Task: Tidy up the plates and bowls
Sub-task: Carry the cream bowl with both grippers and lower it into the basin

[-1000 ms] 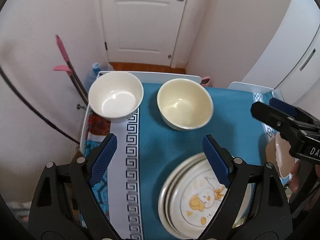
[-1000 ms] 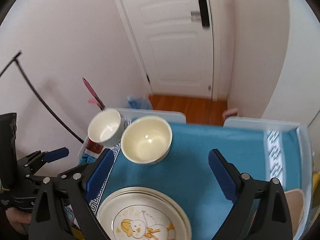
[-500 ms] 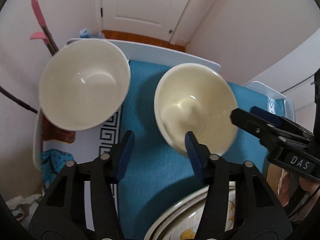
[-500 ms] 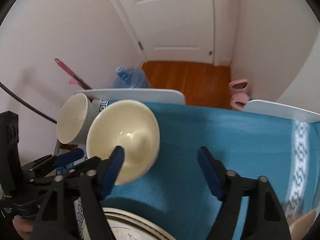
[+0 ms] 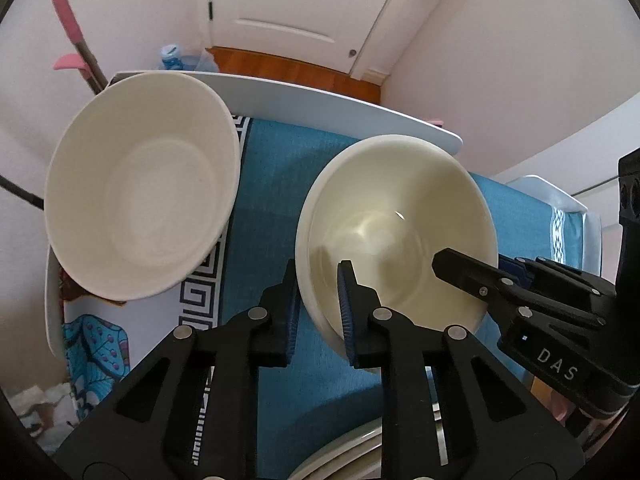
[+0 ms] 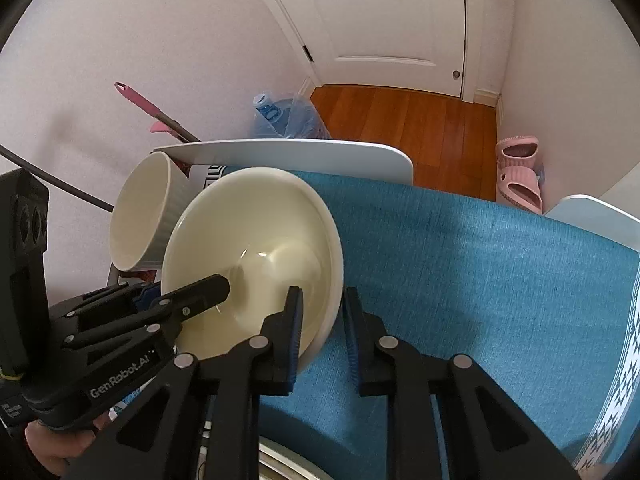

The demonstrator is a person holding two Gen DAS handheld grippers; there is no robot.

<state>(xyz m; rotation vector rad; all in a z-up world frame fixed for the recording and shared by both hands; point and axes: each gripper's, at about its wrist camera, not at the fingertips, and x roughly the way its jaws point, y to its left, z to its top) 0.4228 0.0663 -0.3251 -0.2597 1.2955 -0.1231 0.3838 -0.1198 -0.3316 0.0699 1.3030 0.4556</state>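
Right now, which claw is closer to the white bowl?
Left. The left claw grips the cream bowl's rim on the white bowl's side; the right claw grips its far side.

A home, by the look of it: a white panelled door (image 6: 384,20), wooden floorboards (image 6: 404,120), pink slippers (image 6: 518,172) by the wall, a water jug (image 6: 280,118), a pink-handled mop (image 6: 154,114), and a blue tablecloth (image 6: 480,260) over the worktop.

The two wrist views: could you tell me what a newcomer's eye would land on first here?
First, the cream bowl in the middle of the blue cloth, with the left gripper and right gripper each closed over opposite sides of its rim. To its left stands a white bowl, apart from it, and stacked plates peek in at the near edge.
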